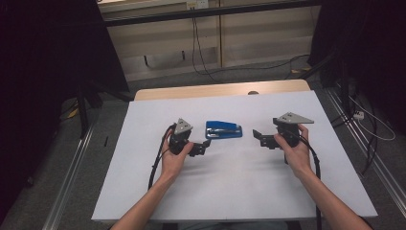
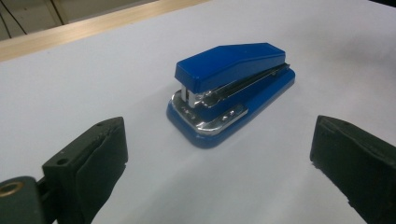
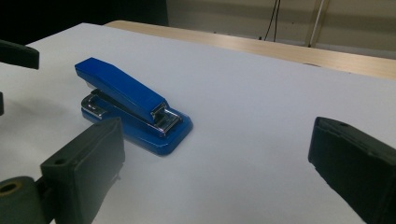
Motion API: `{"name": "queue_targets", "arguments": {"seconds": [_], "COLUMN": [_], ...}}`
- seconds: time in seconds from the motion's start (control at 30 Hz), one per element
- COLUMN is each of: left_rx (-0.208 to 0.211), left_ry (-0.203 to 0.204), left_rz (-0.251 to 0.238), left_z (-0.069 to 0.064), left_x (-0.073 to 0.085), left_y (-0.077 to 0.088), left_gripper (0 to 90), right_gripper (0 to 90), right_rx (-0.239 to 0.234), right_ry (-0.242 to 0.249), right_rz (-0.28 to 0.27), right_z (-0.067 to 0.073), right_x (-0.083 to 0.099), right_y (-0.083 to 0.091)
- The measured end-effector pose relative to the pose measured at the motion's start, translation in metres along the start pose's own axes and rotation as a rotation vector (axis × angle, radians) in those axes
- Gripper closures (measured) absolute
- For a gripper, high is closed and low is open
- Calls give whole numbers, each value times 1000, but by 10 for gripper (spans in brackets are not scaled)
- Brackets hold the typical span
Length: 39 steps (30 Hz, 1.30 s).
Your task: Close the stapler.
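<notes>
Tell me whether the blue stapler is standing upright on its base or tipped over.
Upright. The stapler sits flat on its base on the white table, its blue top arm above and closed down over the metal magazine. Nothing touches it.

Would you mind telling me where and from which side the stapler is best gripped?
Probably across the two long sides of the stapler, at mid-length. It lies flat on the table, its long axis running between the left gripper and the right gripper. Both are open, facing its ends. Coming from above with jaws astride the narrow width looks safest; the sloped top arm offers poorer purchase.
</notes>
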<state>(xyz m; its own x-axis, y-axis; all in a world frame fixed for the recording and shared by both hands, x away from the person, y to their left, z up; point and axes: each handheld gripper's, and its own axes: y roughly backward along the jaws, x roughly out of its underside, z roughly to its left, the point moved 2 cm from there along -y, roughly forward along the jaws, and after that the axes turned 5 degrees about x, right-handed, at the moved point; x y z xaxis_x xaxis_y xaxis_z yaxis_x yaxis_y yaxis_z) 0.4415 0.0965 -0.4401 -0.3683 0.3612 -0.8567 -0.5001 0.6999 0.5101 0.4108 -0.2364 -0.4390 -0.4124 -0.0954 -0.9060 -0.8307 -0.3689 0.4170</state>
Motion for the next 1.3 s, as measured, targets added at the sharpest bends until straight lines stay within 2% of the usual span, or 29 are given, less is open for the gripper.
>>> {"name": "queue_targets", "arguments": {"seconds": [0.13,0.2,0.27,0.43,0.5,0.53,0.57,0.87,1.03,1.2,1.3], "left_rx": [-31,-29,-27,-49,-66,-89,-94,-120,-132,-154,-159], "left_ry": [-4,4,28,14,20,28,40,57,57,21,17], "left_rz": [-25,-41,-72,-69,-75,-83,-89,-116,-125,-113,-118], "left_z": [0,1,2,1,2,3,3,3,3,1,0], "left_x": [2,2,4,7,8,9,9,19,24,31,34], "left_y": [13,19,25,38,44,48,51,73,82,94,100], "left_gripper": [42,42,42,42,42,42,36,34,34,34,34], "right_gripper": [38,38,38,38,38,38,38,38,37,33,32], "right_rx": [6,13,24,52,67,73,74,98,106,111,119], "right_ry": [-2,-6,-2,4,8,10,6,21,22,1,-4], "right_rz": [-25,-34,-40,-47,-46,-46,-48,-56,-58,-53,-56], "right_z": [-1,-1,0,1,1,0,0,1,0,-2,-2], "right_x": [0,0,0,5,7,7,8,12,17,20,24], "right_y": [9,14,18,29,33,34,36,49,59,70,78]}}
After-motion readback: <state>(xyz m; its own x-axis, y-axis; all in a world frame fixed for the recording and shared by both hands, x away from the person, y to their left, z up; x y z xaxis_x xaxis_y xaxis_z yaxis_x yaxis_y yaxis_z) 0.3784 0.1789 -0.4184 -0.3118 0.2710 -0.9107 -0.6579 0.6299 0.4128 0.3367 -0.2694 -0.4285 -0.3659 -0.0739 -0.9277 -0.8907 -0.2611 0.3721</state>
